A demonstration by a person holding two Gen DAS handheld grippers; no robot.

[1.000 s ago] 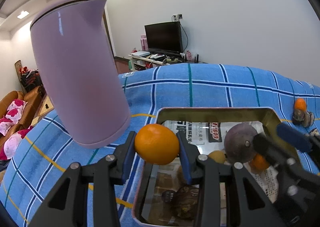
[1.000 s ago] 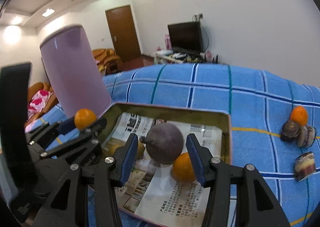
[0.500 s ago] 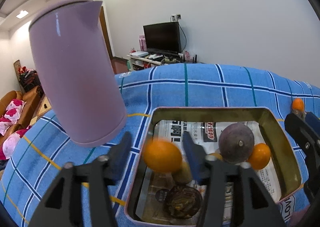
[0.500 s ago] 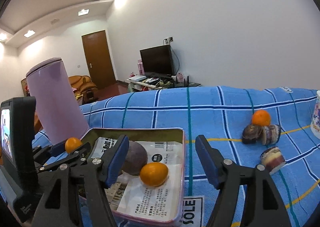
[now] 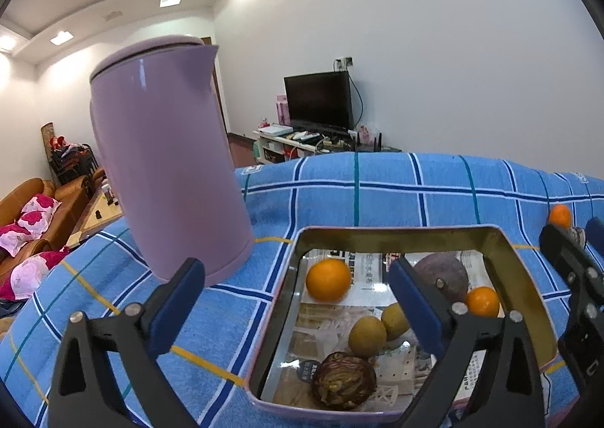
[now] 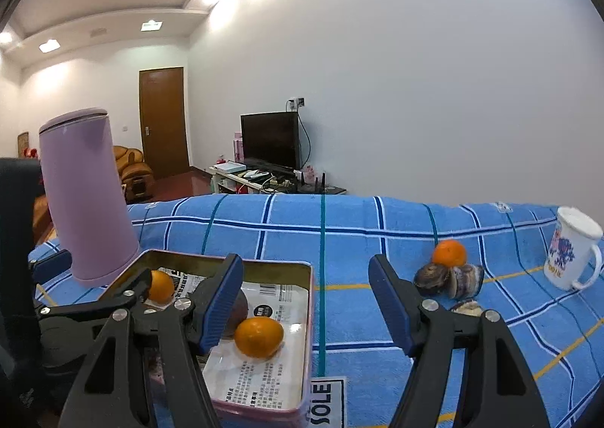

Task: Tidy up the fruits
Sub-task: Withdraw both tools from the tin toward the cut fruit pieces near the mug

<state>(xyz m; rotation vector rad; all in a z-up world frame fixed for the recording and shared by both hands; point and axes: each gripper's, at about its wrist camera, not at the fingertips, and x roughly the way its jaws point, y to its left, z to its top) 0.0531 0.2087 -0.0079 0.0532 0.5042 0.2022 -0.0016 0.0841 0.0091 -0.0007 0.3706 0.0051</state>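
Observation:
A metal tin tray (image 5: 381, 233) lined with newspaper sits on the blue checked cloth. In it lie an orange (image 5: 327, 279), a second orange (image 5: 481, 301), a dark purple fruit (image 5: 445, 274), two yellow-green fruits (image 5: 367, 330) and a brown shrivelled fruit (image 5: 343, 381). My left gripper (image 5: 298, 303) is open and empty above the tray's near left side. My right gripper (image 6: 305, 299) is open and empty, above the tray's (image 6: 307, 299) right rim. Another orange (image 6: 448, 253) and brown-purple fruits (image 6: 449, 278) lie on the cloth to the right.
A tall lilac kettle (image 5: 166, 171) stands left of the tray, also in the right wrist view (image 6: 85, 201). A white patterned mug (image 6: 572, 254) stands at the far right. A label reading SOLE (image 6: 326, 399) lies in front of the tray.
My left gripper opened and let go of the orange, which now lies in the tray's far left. My right gripper pulled back and to the right from around the purple fruit.

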